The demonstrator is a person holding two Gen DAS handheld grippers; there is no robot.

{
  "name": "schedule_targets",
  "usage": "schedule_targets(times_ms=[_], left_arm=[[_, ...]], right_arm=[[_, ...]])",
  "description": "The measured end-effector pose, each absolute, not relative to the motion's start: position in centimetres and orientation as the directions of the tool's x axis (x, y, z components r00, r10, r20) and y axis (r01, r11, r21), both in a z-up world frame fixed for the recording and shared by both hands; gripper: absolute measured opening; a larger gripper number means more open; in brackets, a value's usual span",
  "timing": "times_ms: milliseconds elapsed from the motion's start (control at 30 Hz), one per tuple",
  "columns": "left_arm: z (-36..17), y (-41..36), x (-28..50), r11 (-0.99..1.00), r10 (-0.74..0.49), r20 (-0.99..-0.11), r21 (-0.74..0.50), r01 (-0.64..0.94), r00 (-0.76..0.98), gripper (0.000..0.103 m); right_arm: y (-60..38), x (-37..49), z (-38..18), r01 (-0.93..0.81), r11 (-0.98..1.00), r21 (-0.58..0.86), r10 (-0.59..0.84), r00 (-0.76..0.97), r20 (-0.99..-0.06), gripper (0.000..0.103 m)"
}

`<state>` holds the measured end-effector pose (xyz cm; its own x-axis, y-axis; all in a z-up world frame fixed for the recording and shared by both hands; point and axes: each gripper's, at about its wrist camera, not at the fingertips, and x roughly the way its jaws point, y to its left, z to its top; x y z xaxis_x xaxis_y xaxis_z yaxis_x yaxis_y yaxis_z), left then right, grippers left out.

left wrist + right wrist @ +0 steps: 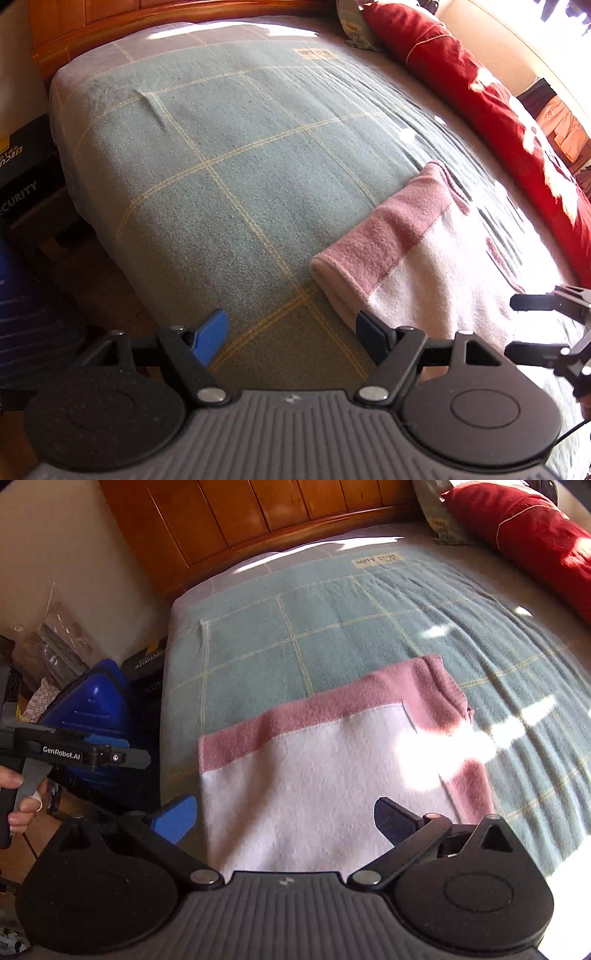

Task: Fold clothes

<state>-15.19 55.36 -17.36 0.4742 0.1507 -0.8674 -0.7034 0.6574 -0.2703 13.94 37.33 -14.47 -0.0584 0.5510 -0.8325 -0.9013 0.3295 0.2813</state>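
A folded pink-and-white garment [325, 760] lies flat on the green checked blanket [332, 627], its pink band on the far side. In the left wrist view the garment [402, 251] is at the right, its folded edge near me. My left gripper [291, 332] hangs open over bare blanket [229, 155], its right finger just short of the garment's near corner. My right gripper [286, 818] is open above the garment's white near part, holding nothing. The right gripper's fingers [532, 301] show at the right edge of the left wrist view, spread apart. The left gripper's body [74, 757] appears at the left of the right wrist view, held by a hand [18, 805].
A long red pillow [498, 103] runs along the bed's right side. A wooden headboard [258, 513] stands at the far end. Left of the bed on the floor are a blue case [92, 701], a dark box [22, 162] and bags.
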Motion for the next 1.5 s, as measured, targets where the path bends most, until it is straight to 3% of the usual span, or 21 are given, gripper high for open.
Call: schedule_targets(times_ms=[167,333,500,633,700,800,967,1200,1300,1400,1500], left_arm=[[-16.3,51.1,-13.7,0.741,0.135,-0.861,-0.241,-0.627,0.49,0.076],[-15.4,46.1,-10.7,0.851,0.085,-0.825,-0.232,-0.472,0.559,0.077],[-16.2,41.7,-7.1,0.884,-0.043,-0.767,-0.328,-0.334,0.64,0.082],[-18.4,39.0,-5.7,0.87,-0.152,-0.792,-0.391,-0.301,0.591,0.082],[-18.9,38.0,-5.9,0.865,-0.146,-0.815,-0.38,-0.328,0.561,0.082],[-17.1,36.7,-6.5,0.871,-0.218,-0.801,-0.417,-0.258,0.558,0.082],[-14.0,36.7,-3.7,0.949,-0.129,-0.793,-0.273,-0.159,0.595,0.083],[-16.8,36.8,3.8,0.95,-0.157,-0.769,-0.289,-0.117,0.62,0.083],[-19.9,35.8,6.0,0.94,-0.197,-0.803,-0.318,-0.124,0.562,0.083],[-19.6,34.7,6.5,0.96,-0.177,-0.823,-0.264,-0.088,0.54,0.083],[-17.5,35.0,5.7,0.959,-0.209,-0.785,-0.282,-0.037,0.583,0.085]], right_arm=[[33.1,9.6,-17.2,-0.896,0.353,0.268,0.455,-0.085,-0.886,0.103],[27.9,7.7,-14.6,-0.865,0.406,0.294,0.475,-0.075,-0.877,0.103],[23.9,6.0,-13.8,-0.87,0.425,0.251,0.445,-0.041,-0.895,0.103],[21.7,5.1,-13.4,-0.861,0.455,0.228,0.425,-0.016,-0.905,0.103],[20.9,4.9,-13.0,-0.861,0.458,0.222,0.425,-0.008,-0.905,0.103],[19.6,4.6,-12.5,-0.861,0.462,0.213,0.426,0.005,-0.905,0.103],[18.4,4.3,-12.2,-0.847,0.486,0.216,0.436,0.021,-0.9,0.103],[17.3,4.4,-12.3,-0.793,0.57,0.214,0.432,0.067,-0.899,0.103],[16.4,4.7,-12.5,-0.762,0.609,0.22,0.425,0.079,-0.902,0.103],[15.6,5.1,-12.6,-0.73,0.646,0.223,0.414,0.09,-0.906,0.103],[14.8,5.3,-12.4,-0.709,0.668,0.226,0.421,0.109,-0.9,0.103]])
